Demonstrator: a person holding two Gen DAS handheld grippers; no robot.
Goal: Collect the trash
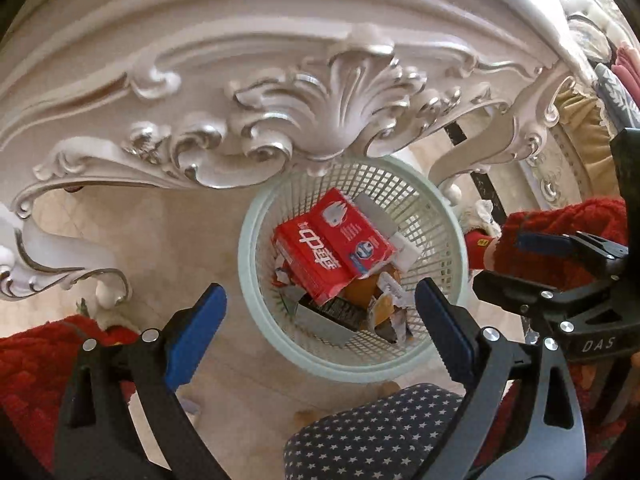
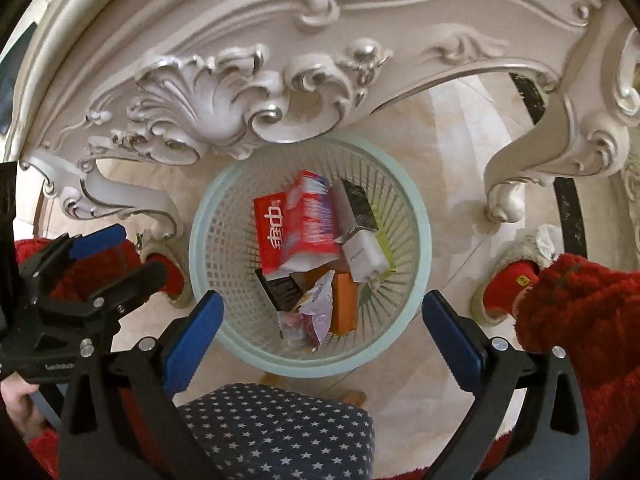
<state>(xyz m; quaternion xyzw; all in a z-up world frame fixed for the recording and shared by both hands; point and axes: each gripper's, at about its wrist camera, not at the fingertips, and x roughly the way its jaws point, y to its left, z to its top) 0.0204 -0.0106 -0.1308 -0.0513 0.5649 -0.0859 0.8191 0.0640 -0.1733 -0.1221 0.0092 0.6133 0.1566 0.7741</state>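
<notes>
Trash basket (image 2: 416, 216) holds red carton (image 2: 296, 224) printed "中华"; both tongs (image 1: 320, 328) (image 2: 320, 340) spread, empty.

basket (image 2: 208, 216) pale green mesh | box (image 2: 296, 224) red, white print | cushion (image 2: 280, 428) navy, white stars

Ornate white table (image 1: 328, 92); marble floor (image 1: 168, 240)

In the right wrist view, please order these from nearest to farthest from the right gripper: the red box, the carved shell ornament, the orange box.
From the right gripper, nearest first:
1. orange box, low in the basket, just ahead of the fingers.
2. red box, on top of the pile, mid-basket.
3. carved shell ornament, on the table apron, beyond the basket, upper left.
</notes>
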